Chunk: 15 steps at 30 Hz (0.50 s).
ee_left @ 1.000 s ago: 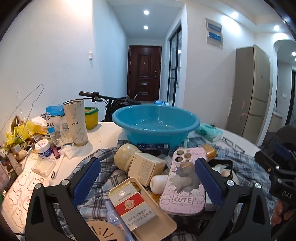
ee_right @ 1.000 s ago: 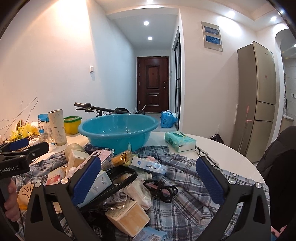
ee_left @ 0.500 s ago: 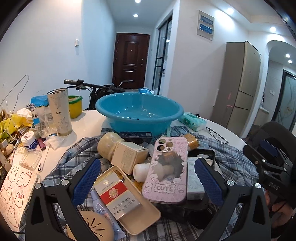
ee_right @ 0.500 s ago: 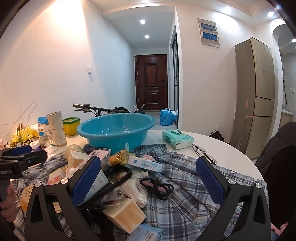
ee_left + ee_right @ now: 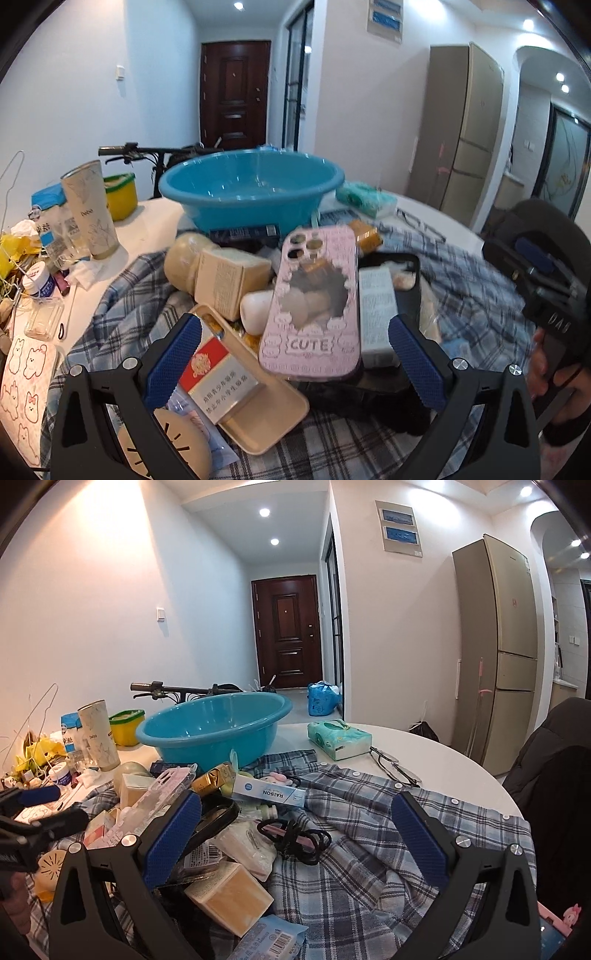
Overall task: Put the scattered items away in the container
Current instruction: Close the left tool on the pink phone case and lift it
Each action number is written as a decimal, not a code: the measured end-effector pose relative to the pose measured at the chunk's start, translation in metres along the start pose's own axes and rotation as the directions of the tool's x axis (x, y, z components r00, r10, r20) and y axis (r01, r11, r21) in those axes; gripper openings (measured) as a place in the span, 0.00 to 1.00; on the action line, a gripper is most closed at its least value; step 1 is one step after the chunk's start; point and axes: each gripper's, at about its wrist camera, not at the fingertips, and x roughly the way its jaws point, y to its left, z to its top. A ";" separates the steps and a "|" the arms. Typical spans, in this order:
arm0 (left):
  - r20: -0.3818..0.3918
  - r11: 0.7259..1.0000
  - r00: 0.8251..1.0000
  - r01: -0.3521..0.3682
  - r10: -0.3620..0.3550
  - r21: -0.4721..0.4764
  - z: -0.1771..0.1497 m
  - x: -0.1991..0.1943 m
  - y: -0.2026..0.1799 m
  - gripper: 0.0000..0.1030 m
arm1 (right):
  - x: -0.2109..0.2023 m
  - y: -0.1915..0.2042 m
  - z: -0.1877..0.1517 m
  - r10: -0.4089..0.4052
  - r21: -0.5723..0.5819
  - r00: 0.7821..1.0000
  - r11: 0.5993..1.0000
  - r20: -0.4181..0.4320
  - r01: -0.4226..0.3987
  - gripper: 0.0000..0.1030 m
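An empty blue basin (image 5: 251,192) (image 5: 214,731) stands at the back of a white round table. In front of it a pile of small items lies on a plaid shirt (image 5: 369,864): a pink "CUTE" phone case (image 5: 314,302), a beige tray (image 5: 258,391) with a red-and-white pack, cream boxes (image 5: 229,277), a white "RAISON" box (image 5: 269,794), a black cable (image 5: 295,838). My left gripper (image 5: 295,365) is open just above the pink case and the tray. My right gripper (image 5: 295,845) is open over the cable and shirt, holding nothing.
A tall patterned tumbler (image 5: 92,210), a yellow tub (image 5: 120,195), small jars and wire hangers crowd the table's left side. A green tissue pack (image 5: 338,738) and glasses (image 5: 395,768) lie at the right. A dark chair (image 5: 554,782) stands at right.
My left gripper has moved forward and lower toward the pile, so the pink case and tray look larger. The right gripper has dipped slightly. Both stay open.
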 end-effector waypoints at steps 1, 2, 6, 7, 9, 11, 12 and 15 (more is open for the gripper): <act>-0.010 1.000 1.000 0.003 -0.003 0.002 -0.001 0.002 -0.001 1.00 | 0.000 0.000 0.000 0.001 0.000 1.000 1.000 -0.002 -0.001 0.99; -0.026 1.000 1.000 0.006 -0.006 0.002 -0.003 0.004 0.000 1.00 | 0.000 0.000 -0.001 0.004 -0.002 1.000 1.000 -0.006 -0.004 0.99; -0.043 1.000 0.999 0.000 0.001 0.022 -0.008 0.003 0.002 1.00 | 0.001 0.003 -0.003 0.006 -0.017 1.000 1.000 -0.011 -0.007 0.99; -0.045 1.000 0.999 -0.003 0.005 0.026 -0.009 0.004 0.002 1.00 | 0.001 0.004 -0.003 0.008 -0.019 1.000 1.000 -0.012 -0.008 0.99; -0.051 1.000 0.999 0.000 0.002 0.026 -0.010 0.005 0.003 1.00 | 0.002 0.005 -0.004 0.019 -0.017 1.000 1.000 -0.019 -0.019 0.99; -0.065 1.000 0.998 0.010 -0.009 0.020 -0.011 0.008 0.004 1.00 | 0.004 0.007 -0.005 0.036 -0.017 0.999 0.999 -0.029 -0.036 0.99; -0.076 1.000 0.997 0.018 -0.017 0.014 -0.011 0.011 0.004 1.00 | 0.004 0.008 -0.005 0.040 -0.020 0.999 0.999 -0.034 -0.041 0.99; -0.102 0.998 0.993 0.054 -0.052 0.012 -0.011 0.020 0.004 1.00 | 0.004 0.013 -0.006 0.044 -0.032 0.998 0.998 -0.035 -0.045 0.99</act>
